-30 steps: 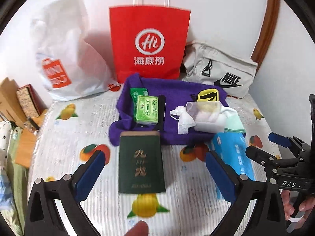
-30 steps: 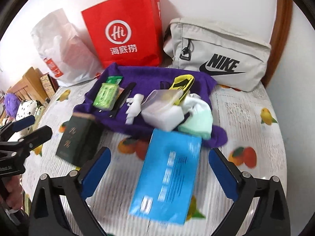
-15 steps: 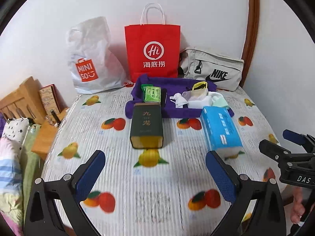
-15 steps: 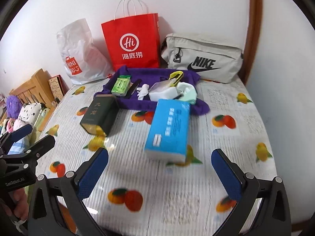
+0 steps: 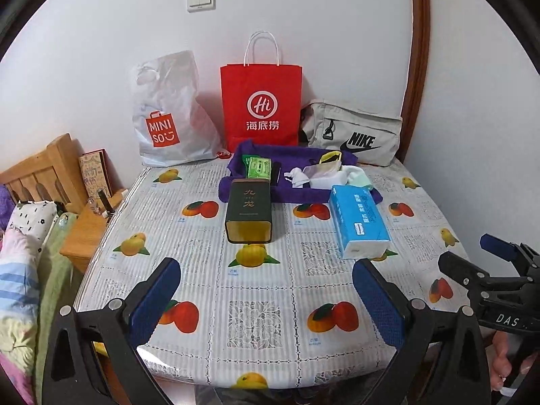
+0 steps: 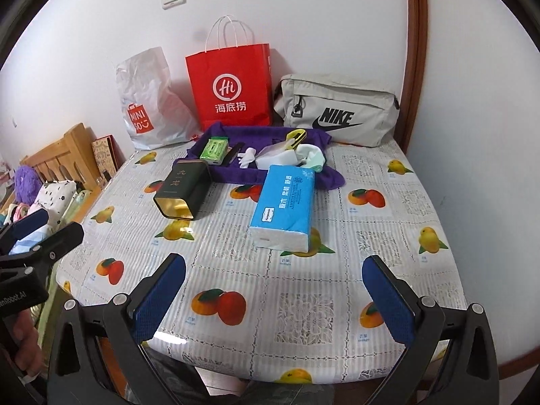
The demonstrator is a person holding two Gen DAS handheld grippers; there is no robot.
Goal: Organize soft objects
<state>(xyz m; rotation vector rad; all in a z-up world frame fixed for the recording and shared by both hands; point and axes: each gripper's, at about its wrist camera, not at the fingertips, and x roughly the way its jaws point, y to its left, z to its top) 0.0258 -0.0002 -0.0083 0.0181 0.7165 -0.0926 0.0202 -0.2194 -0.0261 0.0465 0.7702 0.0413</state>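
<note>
A blue tissue pack (image 5: 358, 220) (image 6: 285, 200) and a dark green tin (image 5: 249, 210) (image 6: 184, 189) lie on the fruit-print table (image 5: 270, 303) (image 6: 303, 287). Behind them a purple cloth (image 5: 290, 160) (image 6: 256, 135) holds a green packet (image 5: 258, 167) (image 6: 213, 148), white socks (image 5: 298, 178) (image 6: 248, 157), a pale green cloth (image 6: 315, 160) and a yellow-black item (image 6: 296, 135). My left gripper (image 5: 266, 300) is open and empty over the near table edge. My right gripper (image 6: 278, 300) is open and empty there too.
A red paper bag (image 5: 260, 108) (image 6: 233, 91), a white MINISO bag (image 5: 168, 118) (image 6: 148, 104) and a beige Nike bag (image 5: 354, 138) (image 6: 337, 111) stand against the back wall. A wooden bed frame (image 5: 37, 175) and bedding (image 5: 20, 270) lie left.
Both grippers have pulled back from the objects toward the near table edge and risen. The tin and tissue pack now lie far in front. Both stay open.
</note>
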